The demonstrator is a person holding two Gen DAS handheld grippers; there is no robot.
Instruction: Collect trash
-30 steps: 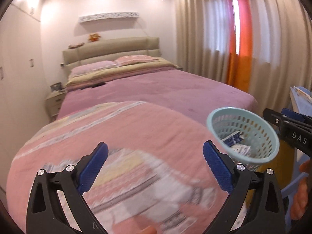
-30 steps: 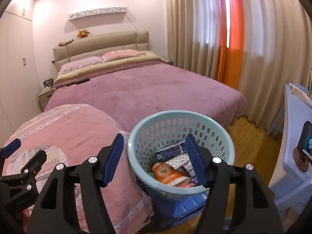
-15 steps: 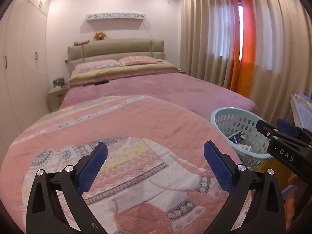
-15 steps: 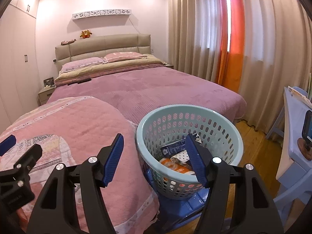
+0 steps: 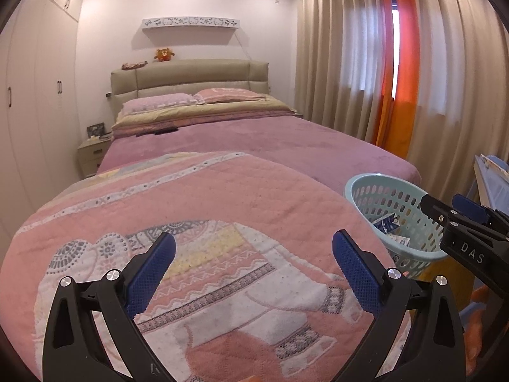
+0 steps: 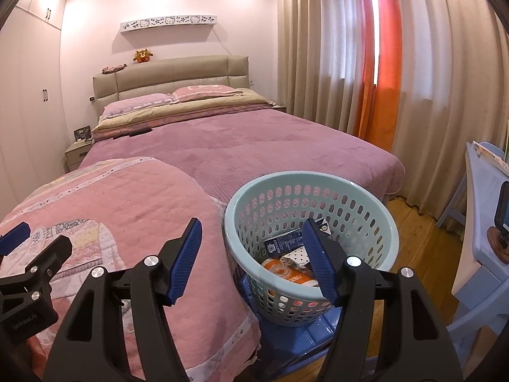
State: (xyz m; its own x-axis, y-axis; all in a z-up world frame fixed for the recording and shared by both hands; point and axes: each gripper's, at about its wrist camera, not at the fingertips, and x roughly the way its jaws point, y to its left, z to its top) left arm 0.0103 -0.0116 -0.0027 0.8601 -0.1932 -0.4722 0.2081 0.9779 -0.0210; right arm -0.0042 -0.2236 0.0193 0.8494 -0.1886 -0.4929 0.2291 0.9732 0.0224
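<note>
A light teal plastic basket (image 6: 375,222) stands on a blue stool (image 6: 299,331) beside the bed's foot; it also shows in the left wrist view (image 5: 359,187). Inside lie wrappers: a dark blue packet (image 6: 284,242) and an orange packet (image 6: 286,270). My right gripper (image 6: 253,261) is open and empty, held above and in front of the basket's near rim. My left gripper (image 5: 254,270) is open and empty over the pink elephant-pattern quilt (image 5: 197,222). Each gripper appears at the edge of the other's view.
A large bed with a purple cover (image 6: 241,146) fills the middle. Beige and orange curtains (image 6: 378,63) hang on the right. A light blue desk (image 6: 477,210) with a phone on a stand is at far right. A nightstand (image 5: 92,156) and wardrobe stand on the left.
Both grippers have pulled back and risen a little; the basket now sits lower and farther in both views. Both grippers stay open and empty.
</note>
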